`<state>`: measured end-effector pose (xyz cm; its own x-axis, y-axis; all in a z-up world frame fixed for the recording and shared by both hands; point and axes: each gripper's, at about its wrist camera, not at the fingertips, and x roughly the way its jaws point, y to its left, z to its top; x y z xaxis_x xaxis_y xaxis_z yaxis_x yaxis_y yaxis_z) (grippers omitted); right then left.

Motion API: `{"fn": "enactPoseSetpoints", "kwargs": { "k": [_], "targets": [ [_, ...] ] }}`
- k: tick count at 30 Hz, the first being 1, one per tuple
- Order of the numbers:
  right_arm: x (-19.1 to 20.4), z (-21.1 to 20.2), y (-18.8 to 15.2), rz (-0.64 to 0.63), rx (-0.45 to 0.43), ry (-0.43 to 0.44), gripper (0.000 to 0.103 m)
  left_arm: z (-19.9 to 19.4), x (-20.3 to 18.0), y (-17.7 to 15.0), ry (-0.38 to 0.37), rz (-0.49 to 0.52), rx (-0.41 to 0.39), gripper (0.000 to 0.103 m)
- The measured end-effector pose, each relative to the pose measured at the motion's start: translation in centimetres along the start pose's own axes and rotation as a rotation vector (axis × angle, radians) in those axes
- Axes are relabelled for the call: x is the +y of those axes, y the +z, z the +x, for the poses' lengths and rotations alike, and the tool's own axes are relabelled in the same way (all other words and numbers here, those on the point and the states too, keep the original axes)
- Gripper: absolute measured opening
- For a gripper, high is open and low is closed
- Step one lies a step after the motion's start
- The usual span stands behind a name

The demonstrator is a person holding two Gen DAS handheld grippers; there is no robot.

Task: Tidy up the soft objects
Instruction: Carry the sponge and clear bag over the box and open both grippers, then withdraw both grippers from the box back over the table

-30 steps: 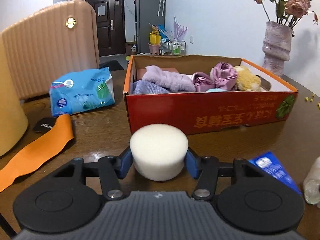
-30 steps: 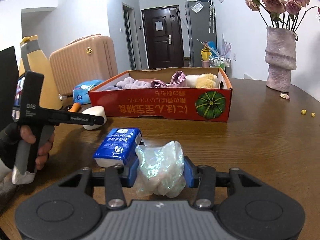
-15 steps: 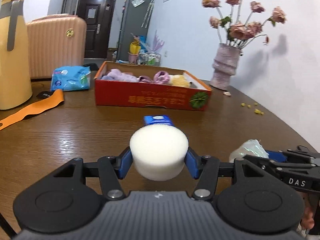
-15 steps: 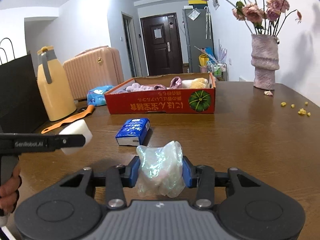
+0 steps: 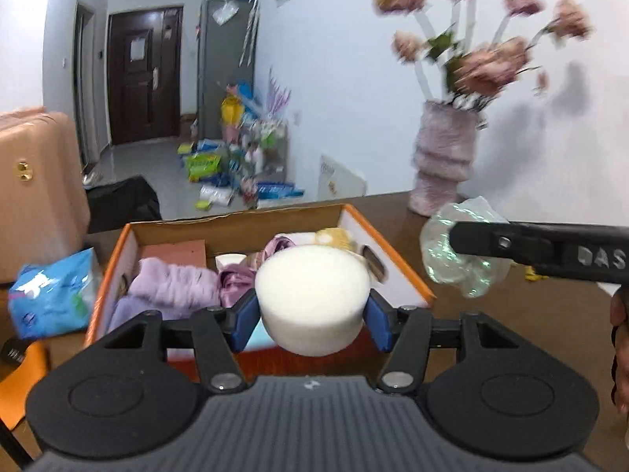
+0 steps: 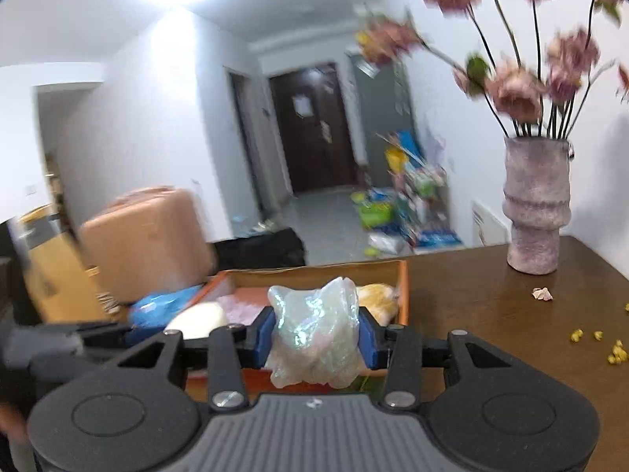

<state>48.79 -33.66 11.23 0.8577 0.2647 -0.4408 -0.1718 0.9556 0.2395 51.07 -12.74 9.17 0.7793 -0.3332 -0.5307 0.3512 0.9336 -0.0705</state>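
Note:
A round white sponge (image 5: pixel 312 299) is squeezed between the blue pads of my left gripper (image 5: pixel 311 316), which hangs over the near wall of the open red cardboard box (image 5: pixel 387 259). Inside the box lie lilac cloths (image 5: pixel 173 285), a pink satin piece (image 5: pixel 275 246) and a yellow fluffy thing (image 5: pixel 334 236). My right gripper (image 6: pixel 314 340) is shut on a crumpled iridescent film bag (image 6: pixel 316 334) above the box's right end (image 6: pixel 403 287). In the left wrist view that bag (image 5: pixel 464 247) and the right gripper's arm (image 5: pixel 550 253) come in from the right.
A blue tissue pack (image 5: pixel 53 295) and an orange strap (image 5: pixel 23 369) lie left of the box. A pink suitcase (image 6: pixel 145 240) stands behind. A ribbed vase of flowers (image 6: pixel 536 204) sits at the table's back right, with yellow crumbs (image 6: pixel 597 340) on the wood.
Both grippers rose and swept forward to the box, each keeping its load. The box now lies right beneath them. The blue tissue packet on the table has dropped out of view.

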Motion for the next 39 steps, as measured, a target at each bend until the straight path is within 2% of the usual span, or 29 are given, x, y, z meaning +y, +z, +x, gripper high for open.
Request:
{"fn": "enactPoseSetpoints", "kwargs": {
  "k": [4, 8, 10, 12, 13, 15, 20, 25, 31, 35, 39],
  "targets": [
    [-1.6, 6.8, 1.5, 0.040, 0.103, -0.031, 0.042, 5.6, -0.3, 1.0, -0.007, 0.020, 0.057, 0.058],
    [-1.8, 10.8, 0.8, 0.033, 0.171, -0.050, 0.046, 9.2, -0.5, 0.1, -0.025, 0.025, 0.105, 0.059],
    [-1.8, 11.8, 0.7, 0.031, 0.189, -0.039, 0.046, 10.1, -0.4, -0.5, -0.037, 0.029, 0.122, 0.060],
    [-1.5, 12.8, 0.5, 0.016, 0.208, -0.053, 0.047, 10.9, -0.4, -0.9, -0.055, 0.027, 0.139, 0.066],
    [-1.5, 13.0, 0.3, 0.011, 0.218, -0.062, 0.051, 11.1, -0.3, -1.1, -0.065, 0.030, 0.146, 0.068],
    [-1.7, 13.2, 0.1, 0.014, 0.232, -0.062, 0.058, 11.2, -0.3, -1.3, -0.091, 0.041, 0.144, 0.081],
    [-2.3, 12.7, 0.5, 0.021, 0.228, -0.067, 0.068, 10.1, 0.5, -1.3, -0.121, 0.066, 0.119, 0.085],
    [-2.3, 10.4, 2.0, 0.016, 0.199, -0.074, 0.069, 7.9, 1.8, 0.0, -0.086, 0.069, 0.094, 0.085],
    [-1.4, 5.6, 3.7, -0.053, 0.189, -0.108, 0.071, 2.6, 3.8, 1.7, 0.014, 0.086, 0.043, 0.085],
    [-0.4, 0.5, 3.3, -0.098, 0.169, -0.109, 0.072, -3.0, 5.1, 1.4, 0.080, 0.093, -0.002, 0.087],
    [1.1, -5.8, 1.3, -0.119, 0.110, -0.074, 0.074, -10.3, 6.0, -1.2, 0.096, 0.091, -0.069, 0.091]
  ]
}}
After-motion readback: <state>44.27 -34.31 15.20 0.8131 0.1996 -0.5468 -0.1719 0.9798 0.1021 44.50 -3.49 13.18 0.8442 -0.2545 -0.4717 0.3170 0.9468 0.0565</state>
